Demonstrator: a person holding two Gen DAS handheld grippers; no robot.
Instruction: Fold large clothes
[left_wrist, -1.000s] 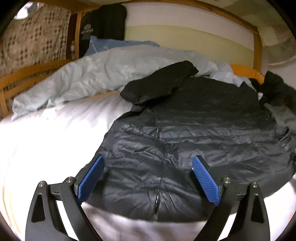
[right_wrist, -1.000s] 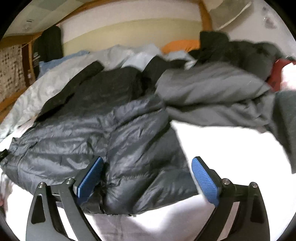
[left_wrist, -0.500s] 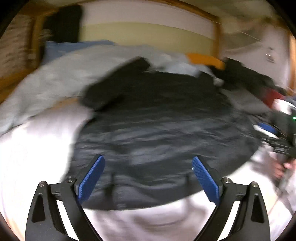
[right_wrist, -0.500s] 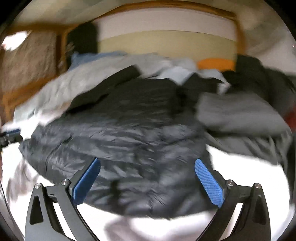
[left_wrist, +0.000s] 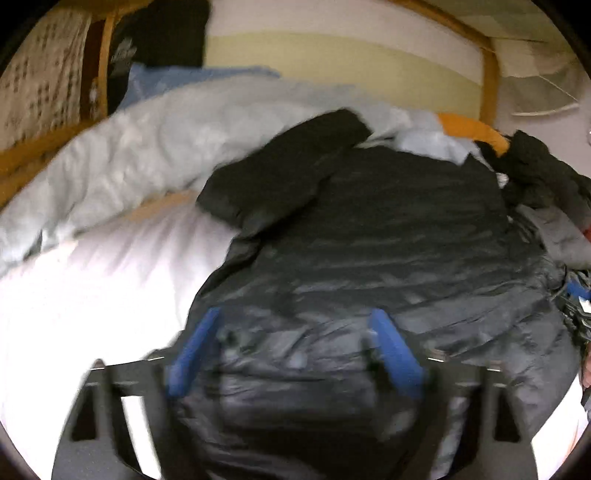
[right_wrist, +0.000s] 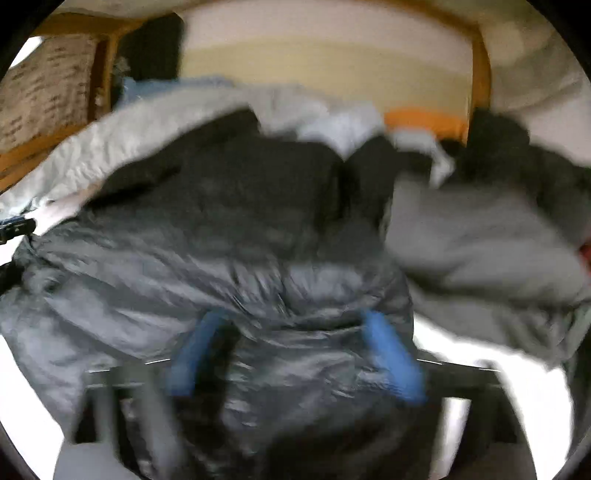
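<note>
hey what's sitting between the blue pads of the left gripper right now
The near hem of the dark puffer jacket fills the gap between the left gripper pads, whose jaws are closing. The left wrist view shows it, though blurred.

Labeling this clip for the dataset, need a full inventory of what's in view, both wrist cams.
puffer jacket: 1, dark grey-black, spread on the bed, hem nearest the cameras
bedsheet: 1, white, under the jacket
duvet: 1, pale blue-grey, bunched behind the jacket
grey garment: 1, grey, right of the jacket
dark clothes pile: 1, black, far right
orange item: 1, orange, by the headboard
bed frame: 1, wood, around the mattress
left hand-held gripper: 1, black with blue pads, closing, jacket hem between the jaws
right hand-held gripper: 1, same colours, closing, jacket hem between the jaws
</note>
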